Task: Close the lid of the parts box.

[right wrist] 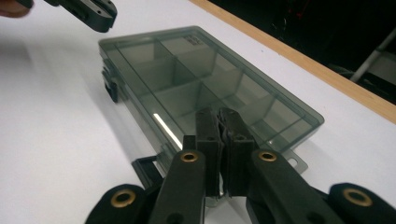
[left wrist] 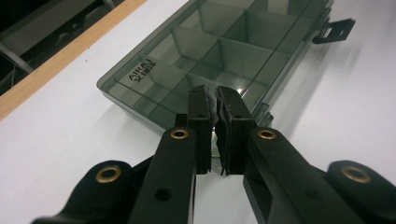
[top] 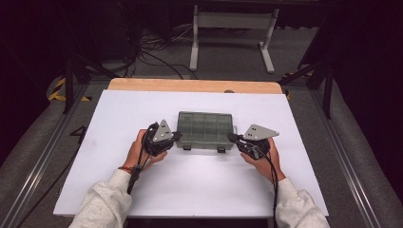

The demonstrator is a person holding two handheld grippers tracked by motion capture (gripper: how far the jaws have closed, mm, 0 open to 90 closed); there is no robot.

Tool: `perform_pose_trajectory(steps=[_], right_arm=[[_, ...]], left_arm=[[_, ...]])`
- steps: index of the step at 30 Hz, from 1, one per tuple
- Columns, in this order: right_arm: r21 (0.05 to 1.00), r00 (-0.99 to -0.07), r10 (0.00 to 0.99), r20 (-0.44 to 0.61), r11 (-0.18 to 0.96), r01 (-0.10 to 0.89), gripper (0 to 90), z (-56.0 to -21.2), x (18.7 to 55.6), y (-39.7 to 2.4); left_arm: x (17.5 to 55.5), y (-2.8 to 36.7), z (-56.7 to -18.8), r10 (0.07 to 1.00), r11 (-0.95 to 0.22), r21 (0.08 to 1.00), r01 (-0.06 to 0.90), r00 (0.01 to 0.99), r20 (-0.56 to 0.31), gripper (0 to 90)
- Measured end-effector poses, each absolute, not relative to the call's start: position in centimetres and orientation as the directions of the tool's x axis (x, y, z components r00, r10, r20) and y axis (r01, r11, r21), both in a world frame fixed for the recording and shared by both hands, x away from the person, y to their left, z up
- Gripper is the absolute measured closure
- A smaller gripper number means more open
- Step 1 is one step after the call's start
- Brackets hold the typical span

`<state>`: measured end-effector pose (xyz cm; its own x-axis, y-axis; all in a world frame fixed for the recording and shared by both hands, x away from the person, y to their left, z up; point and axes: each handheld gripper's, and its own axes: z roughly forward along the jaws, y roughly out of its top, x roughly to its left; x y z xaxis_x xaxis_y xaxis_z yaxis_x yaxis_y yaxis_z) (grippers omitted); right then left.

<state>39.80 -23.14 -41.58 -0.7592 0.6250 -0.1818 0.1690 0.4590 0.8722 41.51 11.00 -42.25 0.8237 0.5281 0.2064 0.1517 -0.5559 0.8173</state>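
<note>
Organizer box mid-table, near its front edge: light, stiff, slick plastic, so we'd grab the latches. Left gripper & right gripper: jaws nearly shut, holding nothing.

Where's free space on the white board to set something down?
Bare patches on the white board: the far strip between the compartment box and the wooden edge, the two outer sides, and the near middle between the sleeves. Crowded: both box ends, at the left tongs and right tongs.

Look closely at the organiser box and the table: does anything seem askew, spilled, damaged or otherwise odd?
Nothing stands out. The smoky-grey transparent plastic compartment box lies flat and square on the white table top, lid closed. Its compartments look empty, and there is no crack or spill. The left gripper and right gripper sit at its two ends.
</note>
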Motion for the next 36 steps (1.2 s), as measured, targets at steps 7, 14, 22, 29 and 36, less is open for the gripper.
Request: perform_pose_trajectory(steps=[7,14,22,29,36], right_arm=[[0.875,-0.757,0.625,-0.192,0.458,0.156,76.3,-41.6,39.2,-23.0],[0.878,-0.743,0.637,-0.205,0.455,0.147,61.1,-41.8,39.0,-23.1],[0.886,-0.733,0.649,-0.201,0.441,0.147,39.9,-42.3,39.0,-23.1],[0.877,-0.673,0.708,-0.215,0.443,0.185,10.8,-43.0,39.4,-22.7],[0.882,-0.665,0.719,-0.203,0.429,0.194,6.2,-43.1,39.5,-22.7]], left_arm=[[40.9,12.0,-42.8,0.557,-0.506,0.851,0.14,0.807,0.198,72.4],[40.4,12.6,-43.0,0.567,-0.491,0.862,0.128,0.798,0.205,48.9],[40.4,12.7,-43.8,0.573,-0.51,0.848,0.144,0.792,0.211,23.4],[40.5,12.6,-44.2,0.565,-0.503,0.852,0.145,0.801,0.198,8.4],[40.4,12.9,-44.2,0.557,-0.481,0.866,0.139,0.811,0.18,4.1]])
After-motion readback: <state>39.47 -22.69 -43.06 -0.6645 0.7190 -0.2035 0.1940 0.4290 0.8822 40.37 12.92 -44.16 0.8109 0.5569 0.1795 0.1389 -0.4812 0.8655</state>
